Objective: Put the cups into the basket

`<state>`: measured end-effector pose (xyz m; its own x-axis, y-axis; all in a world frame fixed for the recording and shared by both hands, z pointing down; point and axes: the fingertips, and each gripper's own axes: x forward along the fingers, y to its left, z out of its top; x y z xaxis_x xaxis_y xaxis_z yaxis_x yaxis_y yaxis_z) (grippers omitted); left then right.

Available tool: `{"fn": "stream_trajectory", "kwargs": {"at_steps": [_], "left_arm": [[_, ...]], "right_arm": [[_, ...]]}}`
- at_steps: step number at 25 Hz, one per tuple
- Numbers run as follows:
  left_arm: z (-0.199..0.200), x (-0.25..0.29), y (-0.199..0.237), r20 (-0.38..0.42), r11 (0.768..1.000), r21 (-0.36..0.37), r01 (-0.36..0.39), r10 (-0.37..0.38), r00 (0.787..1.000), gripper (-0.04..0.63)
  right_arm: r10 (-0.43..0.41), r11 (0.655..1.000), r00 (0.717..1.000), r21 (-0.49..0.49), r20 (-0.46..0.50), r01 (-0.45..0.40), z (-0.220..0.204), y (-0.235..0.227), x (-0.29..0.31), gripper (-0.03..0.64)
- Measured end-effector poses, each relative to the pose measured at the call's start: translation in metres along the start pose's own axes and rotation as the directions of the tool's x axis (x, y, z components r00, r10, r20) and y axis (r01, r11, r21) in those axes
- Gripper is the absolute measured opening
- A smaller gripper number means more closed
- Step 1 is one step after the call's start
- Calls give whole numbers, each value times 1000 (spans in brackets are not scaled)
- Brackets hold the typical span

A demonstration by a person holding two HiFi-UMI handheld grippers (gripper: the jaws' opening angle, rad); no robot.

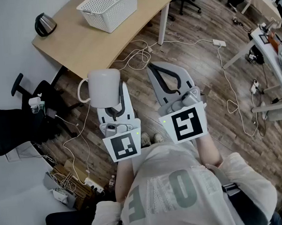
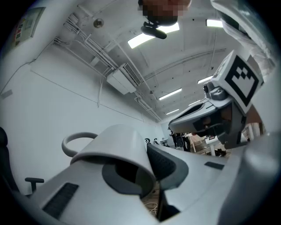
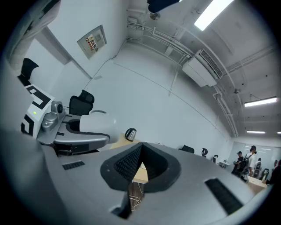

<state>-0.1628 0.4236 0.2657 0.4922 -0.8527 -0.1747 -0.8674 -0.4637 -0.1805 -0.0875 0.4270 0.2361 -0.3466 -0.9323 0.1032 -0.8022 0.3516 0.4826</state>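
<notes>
A white cup (image 1: 104, 87) with a loop handle on its left side is held in my left gripper (image 1: 112, 101), whose jaws are shut on its wall. In the left gripper view the cup (image 2: 115, 147) lies across the jaws, mouth toward the camera, one pad inside it. My right gripper (image 1: 153, 68) hovers beside it on the right, shut with nothing held; its pads (image 3: 131, 160) meet at the tips. The white slatted basket (image 1: 108, 8) stands on the wooden table (image 1: 77, 42) ahead, well beyond both grippers. Both grippers hang over the floor, short of the table.
A dark kettle (image 1: 44, 24) sits at the table's far left corner. Black office chairs (image 1: 15, 119) stand at the left, and cables (image 1: 136, 54) trail over the wooden floor below the table. A white desk (image 1: 274, 50) stands at the right.
</notes>
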Motion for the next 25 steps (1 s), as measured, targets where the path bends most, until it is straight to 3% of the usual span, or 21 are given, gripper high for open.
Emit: {"fn": "stream_trajectory", "kwargs": {"at_steps": [5,10,12,25], "left_arm": [[5,-3,3,8,1000,23,15,-15,1000,54],[10,-8,1,-15,985,157,75,-74,997,55],[9,-11,3,-23,981,172,92,-89,996,54],[-5,-4,44,20,992,62,106,-107,994,55]], "right_arm": [[21,1000,1000,2,22,-21,9,18,2,-5],[25,998,998,61,52,-28,10,25,-1,-4],[24,997,999,75,47,-28,7,28,-2,-5],[-59,997,998,55,-11,59,-8,40,16,-4]]}}
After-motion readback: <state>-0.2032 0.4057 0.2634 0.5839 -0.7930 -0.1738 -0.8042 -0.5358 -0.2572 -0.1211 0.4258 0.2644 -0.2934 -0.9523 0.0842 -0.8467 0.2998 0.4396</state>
